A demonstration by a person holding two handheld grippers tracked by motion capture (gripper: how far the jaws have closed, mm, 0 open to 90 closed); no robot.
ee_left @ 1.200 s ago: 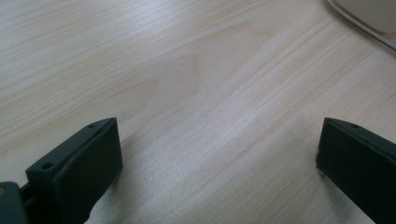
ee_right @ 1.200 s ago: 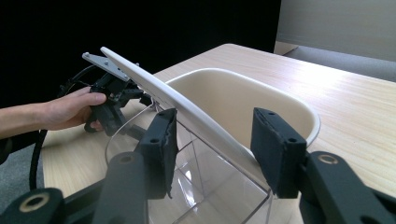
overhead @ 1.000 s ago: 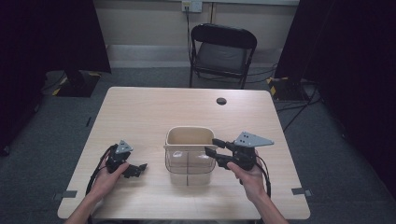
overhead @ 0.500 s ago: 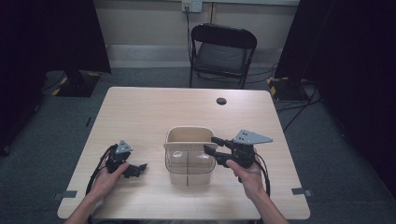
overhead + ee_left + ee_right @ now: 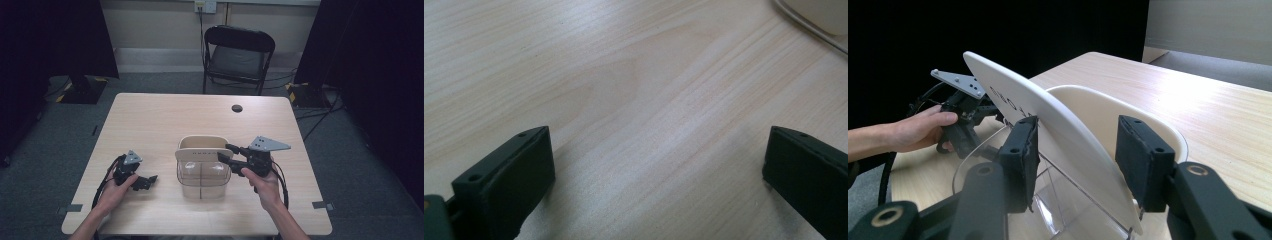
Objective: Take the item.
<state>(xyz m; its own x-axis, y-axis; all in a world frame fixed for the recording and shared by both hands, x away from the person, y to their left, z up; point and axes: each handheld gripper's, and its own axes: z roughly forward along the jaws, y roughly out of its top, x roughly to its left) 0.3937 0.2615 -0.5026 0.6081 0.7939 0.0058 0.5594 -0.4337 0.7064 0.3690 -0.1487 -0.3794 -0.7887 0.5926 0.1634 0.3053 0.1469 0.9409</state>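
Note:
A clear plastic bin (image 5: 203, 176) stands near the table's front middle, and a cream lid (image 5: 202, 149) rests tilted in its top. My right gripper (image 5: 226, 152) reaches in from the right. In the right gripper view it (image 5: 1078, 145) is open, with its jaws on either side of the lid's (image 5: 1048, 115) thin edge: the left jaw lies against the lid and the right jaw stands apart. My left gripper (image 5: 147, 181) rests low on the table (image 5: 150, 125) left of the bin. It (image 5: 656, 145) is open over bare wood, with nothing between its jaws.
A small dark round disc (image 5: 237, 108) lies at the table's back right. A black folding chair (image 5: 239, 55) stands behind the table. The bin's cream corner (image 5: 819, 15) shows beyond the left gripper's jaws. Cables trail from both grippers toward the front edge.
My right gripper has edged slightly left toward the lid. The left gripper and the bin have not moved.

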